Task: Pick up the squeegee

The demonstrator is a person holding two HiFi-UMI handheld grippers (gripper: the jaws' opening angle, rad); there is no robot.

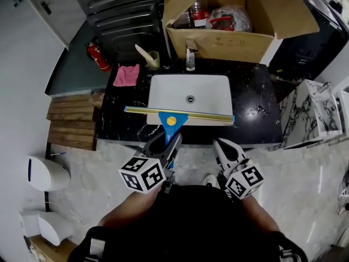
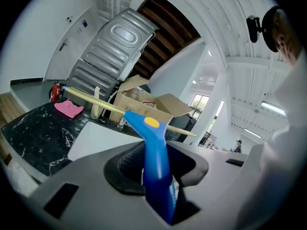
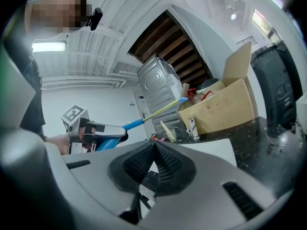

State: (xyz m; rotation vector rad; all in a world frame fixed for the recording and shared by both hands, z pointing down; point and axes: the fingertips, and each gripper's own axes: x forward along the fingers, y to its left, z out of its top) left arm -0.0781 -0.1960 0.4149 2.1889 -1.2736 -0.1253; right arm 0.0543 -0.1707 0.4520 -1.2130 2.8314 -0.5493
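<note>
The left gripper [image 1: 169,140] points forward, nearly level, its fingers [image 2: 128,164] clamped on the blue handle of the squeegee [image 1: 173,119], which sticks out ahead of them. Just right of those fingers, the right gripper [image 1: 220,144] points the same way, its fingers [image 3: 139,164] closed tip to tip on nothing.

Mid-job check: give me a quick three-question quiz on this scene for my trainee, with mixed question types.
1. True or false: the right gripper is holding the squeegee.
2. In the head view, the cloth lying left of the sink is: A) pink B) green C) white
3. Fill in: the jaws of the left gripper are closed on the squeegee's blue ____.
Key: 1 false; 2 A; 3 handle.
</note>
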